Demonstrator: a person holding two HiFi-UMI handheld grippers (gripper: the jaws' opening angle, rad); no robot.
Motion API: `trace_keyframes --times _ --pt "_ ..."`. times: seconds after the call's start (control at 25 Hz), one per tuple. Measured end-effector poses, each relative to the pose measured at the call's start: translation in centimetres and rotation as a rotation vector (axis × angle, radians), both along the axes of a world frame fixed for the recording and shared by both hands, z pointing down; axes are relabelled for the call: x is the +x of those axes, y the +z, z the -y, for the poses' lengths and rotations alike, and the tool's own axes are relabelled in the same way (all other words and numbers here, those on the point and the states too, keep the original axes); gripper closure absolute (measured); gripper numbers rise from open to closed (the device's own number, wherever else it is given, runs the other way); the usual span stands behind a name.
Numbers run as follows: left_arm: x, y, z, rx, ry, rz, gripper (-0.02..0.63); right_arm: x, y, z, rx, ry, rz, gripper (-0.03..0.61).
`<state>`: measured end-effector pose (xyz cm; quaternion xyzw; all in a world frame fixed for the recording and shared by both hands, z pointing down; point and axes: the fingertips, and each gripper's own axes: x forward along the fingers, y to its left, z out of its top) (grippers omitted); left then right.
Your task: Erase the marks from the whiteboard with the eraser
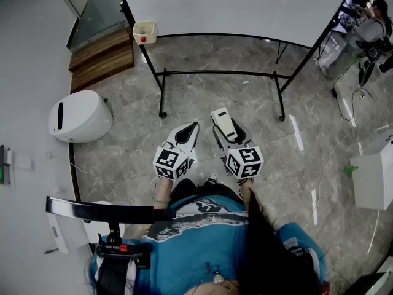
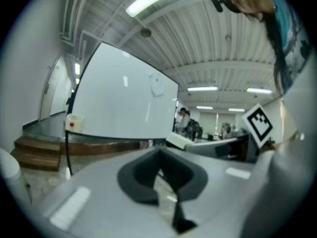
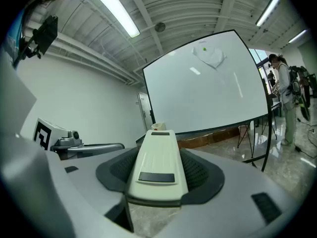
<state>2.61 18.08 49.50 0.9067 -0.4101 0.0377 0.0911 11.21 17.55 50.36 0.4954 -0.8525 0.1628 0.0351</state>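
Right claw (image 3: 163,185) is clamped on the eraser (image 3: 157,157), with the dark pads on its two long sides. The rear part sits in the jaws and the front end sticks out toward the board. The eraser is a cream plastic block; its wiping face isn't visible.

Left claw (image 2: 163,182) has its jaws nearly together, only a thin gap, with nothing in it. It is held just beside the right one, low in front of the person.

Whiteboard (image 3: 208,88) stands ahead on a black stand (image 1: 215,72), well apart from both claws. It has a faint smudge (image 3: 210,56) and a small green dot high up.

The eraser is probably light and stiff, with a smooth shell that may twist when pressed. The side grip near mid-body looks right. No contact with the board yet.
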Motion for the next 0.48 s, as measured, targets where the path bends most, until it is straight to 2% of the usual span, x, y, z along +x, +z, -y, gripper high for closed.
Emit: trace_keyframes --times 0.2,0.48 --pt "2.0 1.0 0.8 -0.013 0.002 0.000 0.609 1.7 0.5 1.2 -0.002 -0.011 -0.013 0.314" --pt "2.4 0.5 2.4 0.003 -0.006 0.004 0.609 2.5 0.8 2.8 -0.003 -0.006 -0.006 0.314"
